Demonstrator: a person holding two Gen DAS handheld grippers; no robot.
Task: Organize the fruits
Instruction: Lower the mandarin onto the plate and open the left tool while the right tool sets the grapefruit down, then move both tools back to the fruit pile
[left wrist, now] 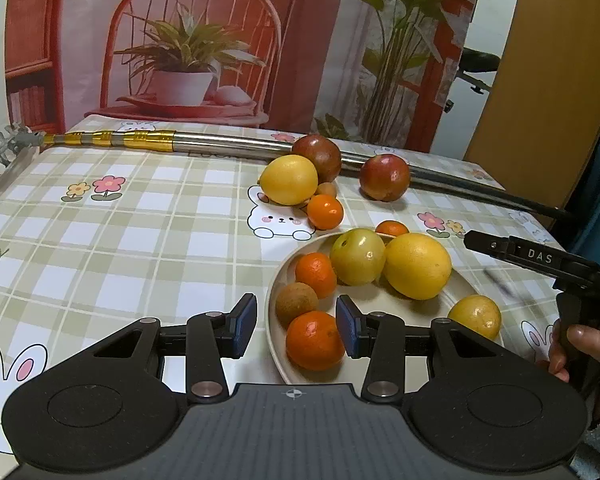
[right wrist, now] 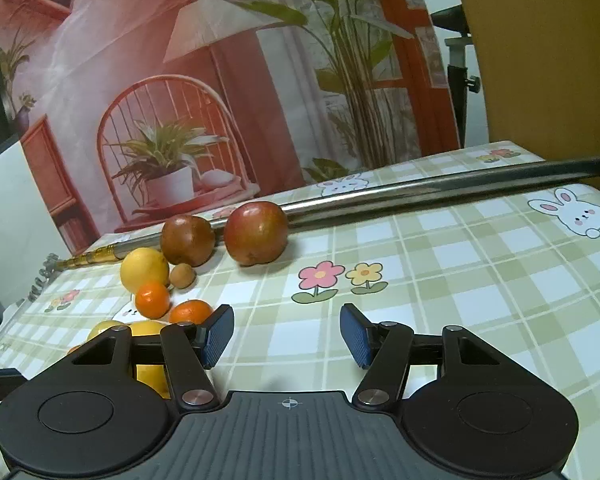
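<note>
Glossy oranges (left wrist: pixel 315 340) — shiny metal pole (left wrist: pixel 228 146)

Checked tablecloth (left wrist: pixel 140 216) — plate (left wrist: pixel 456 284), fruit, pole (left wrist: pixel 228 148)

Printed backdrop (left wrist: pixel 220 40) behind checked tablecloth (left wrist: pixel 120 240)

This looks like a room in a home. A table wears a checked cloth (left wrist: pixel 140 216) with bunnies and flowers. At 12 o'clock hangs a backdrop (left wrist: pixel 204 40) picturing a chair and plants.
</note>
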